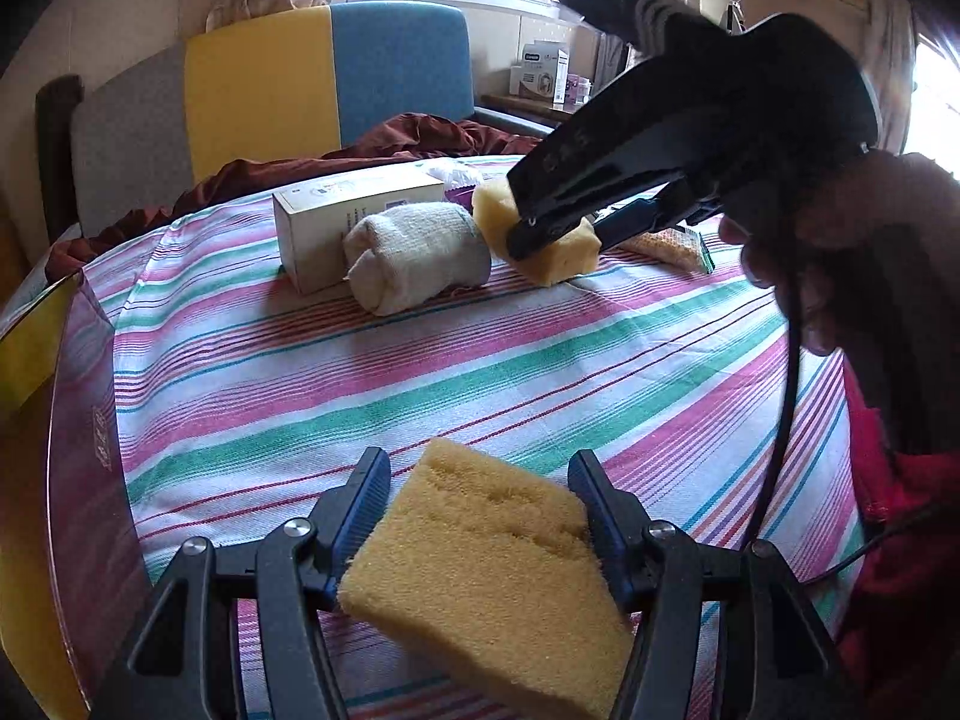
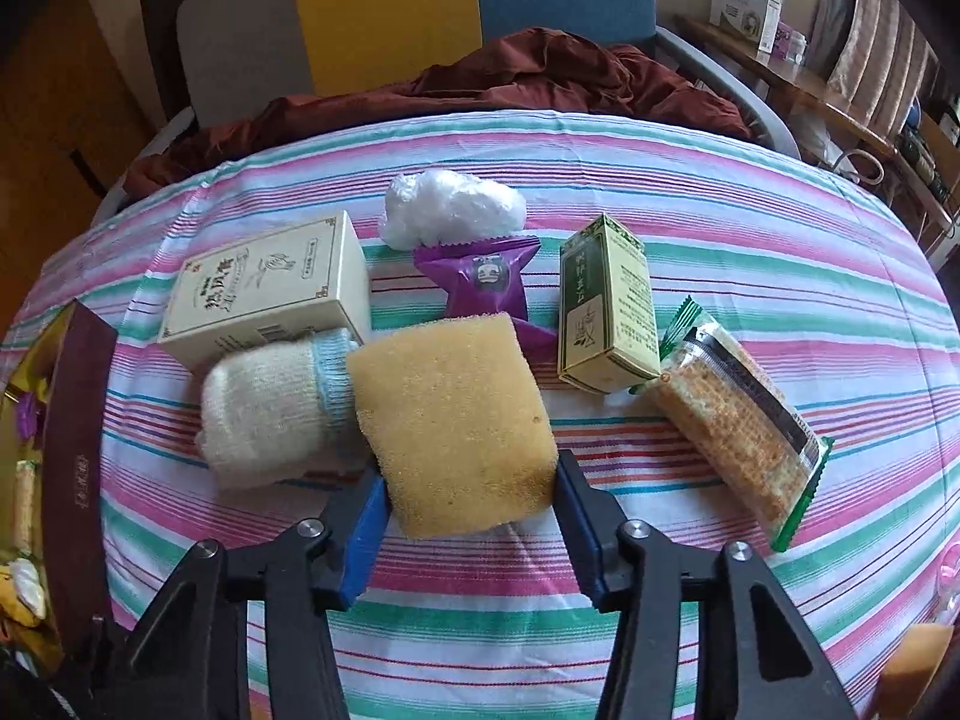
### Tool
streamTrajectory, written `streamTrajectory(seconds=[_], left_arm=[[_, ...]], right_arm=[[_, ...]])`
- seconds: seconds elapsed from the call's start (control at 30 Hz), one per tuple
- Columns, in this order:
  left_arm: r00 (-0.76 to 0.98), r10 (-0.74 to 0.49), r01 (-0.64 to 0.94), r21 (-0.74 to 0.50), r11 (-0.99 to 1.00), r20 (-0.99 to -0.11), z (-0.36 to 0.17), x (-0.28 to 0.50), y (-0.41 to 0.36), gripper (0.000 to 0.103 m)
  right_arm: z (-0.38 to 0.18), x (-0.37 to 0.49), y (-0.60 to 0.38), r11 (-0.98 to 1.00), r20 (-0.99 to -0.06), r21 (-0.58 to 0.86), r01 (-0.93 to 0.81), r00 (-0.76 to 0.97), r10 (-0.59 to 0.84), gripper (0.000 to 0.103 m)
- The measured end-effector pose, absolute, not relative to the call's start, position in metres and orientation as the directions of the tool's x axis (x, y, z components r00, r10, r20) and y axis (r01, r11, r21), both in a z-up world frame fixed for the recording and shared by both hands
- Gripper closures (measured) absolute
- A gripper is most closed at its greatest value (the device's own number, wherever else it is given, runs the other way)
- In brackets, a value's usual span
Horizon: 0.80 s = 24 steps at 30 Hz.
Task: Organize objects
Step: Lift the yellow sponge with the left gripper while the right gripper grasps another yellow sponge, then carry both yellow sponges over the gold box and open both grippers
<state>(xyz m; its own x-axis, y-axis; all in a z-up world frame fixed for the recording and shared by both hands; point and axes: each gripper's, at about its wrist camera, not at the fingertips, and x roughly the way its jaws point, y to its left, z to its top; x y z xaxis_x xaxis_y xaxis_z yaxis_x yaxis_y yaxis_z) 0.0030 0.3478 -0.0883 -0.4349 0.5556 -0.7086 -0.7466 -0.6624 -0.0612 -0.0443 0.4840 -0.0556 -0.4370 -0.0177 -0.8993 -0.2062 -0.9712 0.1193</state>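
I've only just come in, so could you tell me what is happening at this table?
A person is tidying a striped table with a gripper in each hand. The left gripper holds a yellow sponge clear of the cloth. The right gripper is clamped on a second sponge lying beside a rolled sock. Two boxes, a purple packet, a cracker pack and a white wad remain unsorted.

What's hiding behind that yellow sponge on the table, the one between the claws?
Behind the sponge lies a purple snack packet, its lower part covered by the sponge. Further back sits a white crumpled wad. Whatever is beneath the sponge is hidden.
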Motion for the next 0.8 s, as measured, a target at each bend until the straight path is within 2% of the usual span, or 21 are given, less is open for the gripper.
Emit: streamTrajectory(seconds=[0.17, 0.47, 0.8], left_arm=[[-0.443, 0.549, -0.747, -0.047, -0.663, -0.709, -0.089, 0.002, 0.350, 0.042], [-0.460, 0.528, -0.750, -0.006, -0.661, -0.714, -0.084, 0.014, 0.350, 0.051], [-0.452, 0.565, -0.780, -0.001, -0.626, -0.690, -0.050, 0.039, 0.330, 0.052]], right_arm=[[-0.065, -0.043, 0.495, -0.954, -0.925, 0.139, -0.265, -0.378, -0.030, 0.050], [-0.065, -0.042, 0.488, -0.970, -0.926, 0.084, -0.230, -0.377, 0.010, 0.051], [-0.066, -0.043, 0.485, -0.976, -0.926, 0.051, -0.212, -0.377, 0.033, 0.051]])
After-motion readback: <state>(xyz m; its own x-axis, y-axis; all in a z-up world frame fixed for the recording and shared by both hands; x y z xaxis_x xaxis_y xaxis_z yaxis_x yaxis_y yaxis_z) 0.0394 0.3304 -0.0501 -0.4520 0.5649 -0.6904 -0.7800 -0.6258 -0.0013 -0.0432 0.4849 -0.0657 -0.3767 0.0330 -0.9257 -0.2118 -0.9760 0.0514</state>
